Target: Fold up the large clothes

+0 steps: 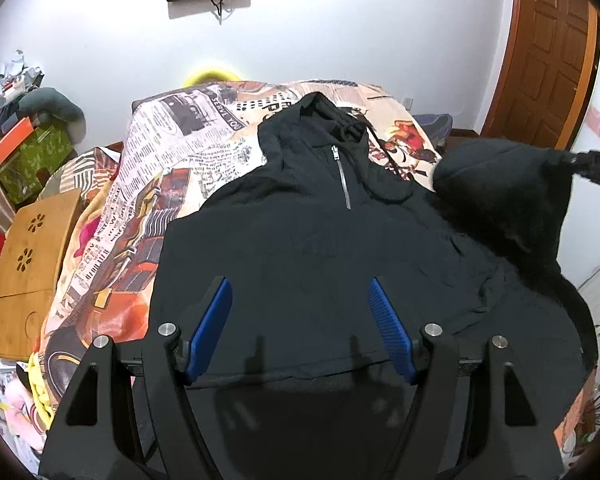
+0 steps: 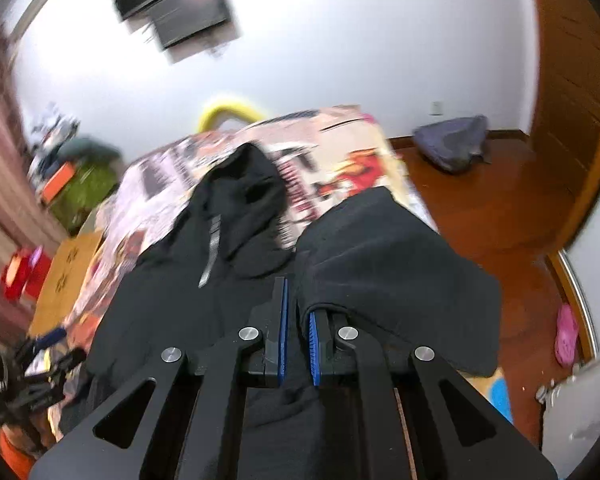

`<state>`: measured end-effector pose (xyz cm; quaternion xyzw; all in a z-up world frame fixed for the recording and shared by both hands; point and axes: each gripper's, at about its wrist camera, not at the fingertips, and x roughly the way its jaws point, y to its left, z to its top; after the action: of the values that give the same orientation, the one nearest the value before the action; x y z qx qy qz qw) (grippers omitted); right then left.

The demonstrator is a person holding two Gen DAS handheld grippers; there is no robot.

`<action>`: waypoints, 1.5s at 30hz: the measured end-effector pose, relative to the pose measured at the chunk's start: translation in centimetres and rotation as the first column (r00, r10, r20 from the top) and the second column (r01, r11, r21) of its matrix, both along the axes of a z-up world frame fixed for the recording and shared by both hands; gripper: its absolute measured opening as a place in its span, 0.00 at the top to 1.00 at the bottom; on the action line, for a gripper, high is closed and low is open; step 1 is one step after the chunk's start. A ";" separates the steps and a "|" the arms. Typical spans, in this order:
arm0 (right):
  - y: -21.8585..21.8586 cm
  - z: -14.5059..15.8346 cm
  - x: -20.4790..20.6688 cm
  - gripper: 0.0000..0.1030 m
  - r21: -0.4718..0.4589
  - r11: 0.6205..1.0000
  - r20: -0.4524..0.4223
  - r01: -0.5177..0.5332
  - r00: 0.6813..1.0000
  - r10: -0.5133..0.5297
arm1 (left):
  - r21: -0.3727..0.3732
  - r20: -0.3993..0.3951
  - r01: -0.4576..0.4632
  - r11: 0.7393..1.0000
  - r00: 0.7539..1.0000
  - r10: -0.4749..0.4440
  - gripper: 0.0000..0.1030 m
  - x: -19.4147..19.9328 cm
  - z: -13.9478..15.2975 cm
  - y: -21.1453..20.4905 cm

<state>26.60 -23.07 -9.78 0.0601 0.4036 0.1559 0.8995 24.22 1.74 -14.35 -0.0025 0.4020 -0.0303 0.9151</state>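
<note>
Pinching a raised fold of black cloth, apparently a sleeve (image 2: 384,264), the right claw (image 2: 298,320) has its blue pads nearly together with fabric draped over them. At ten o'clock from it, the black hoodie (image 1: 320,248) lies front-up on the bed (image 1: 188,152), zipper (image 1: 342,176) toward twelve. The left claw (image 1: 300,320) hovers wide open and empty above the hem. Judged step: folding the right sleeve inward. Next, carry it across the chest and lay it flat, without dragging the body.
</note>
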 end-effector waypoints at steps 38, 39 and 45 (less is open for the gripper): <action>-7.7 -2.6 -1.5 0.39 0.102 0.970 -0.162 0.220 0.966 -0.202 | -0.006 0.012 0.032 0.999 0.999 -0.032 0.31 -1.0 0.1 -1.7; -8.4 -3.7 -1.0 0.39 0.118 0.961 -0.195 0.250 0.955 -0.224 | -0.006 0.010 0.033 0.999 0.999 -0.033 0.31 -0.9 0.0 -1.8; -10.9 -11.2 1.1 0.39 0.213 0.908 -0.427 0.360 0.870 -0.245 | -0.005 -0.010 0.034 0.999 0.999 -0.034 0.31 -0.6 -0.7 -2.0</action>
<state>27.67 -34.01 -21.02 0.2823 0.5333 0.0529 0.7957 23.59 -0.28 -15.00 0.0021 0.4066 -0.0465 0.9124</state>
